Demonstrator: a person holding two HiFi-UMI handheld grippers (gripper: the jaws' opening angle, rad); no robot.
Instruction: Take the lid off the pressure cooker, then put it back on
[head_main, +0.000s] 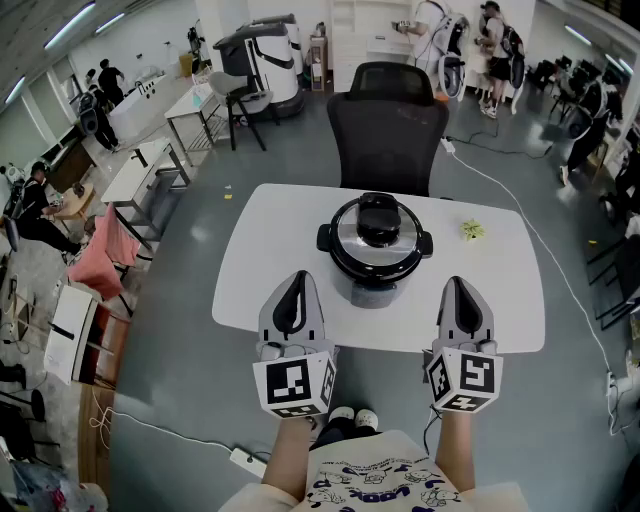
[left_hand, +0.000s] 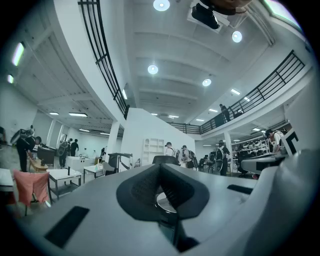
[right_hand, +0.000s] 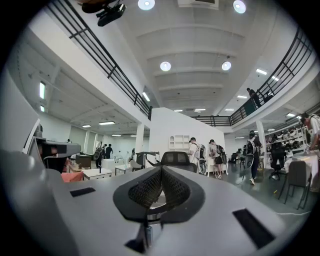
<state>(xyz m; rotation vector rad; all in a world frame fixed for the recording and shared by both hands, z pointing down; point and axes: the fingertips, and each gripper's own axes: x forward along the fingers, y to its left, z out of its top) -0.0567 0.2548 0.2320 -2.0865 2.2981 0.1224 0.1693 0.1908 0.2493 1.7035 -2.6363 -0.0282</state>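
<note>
A white bench fills the middle of the room, with a black office chair pushed in at its far side. The pressure cooker stands on the bench, roughly at its centre, with its lid still on. The two stubby side handles line up left to right, and a black knob sits on top.

A person stands at the near edge with the left tongs and right tongs held level. Both are pressed together with nothing in them. The cooker lies just ahead, in the gap between them, and neither hand looks clearly nearer.

A small green scrap lies on the bench to the right.
</note>
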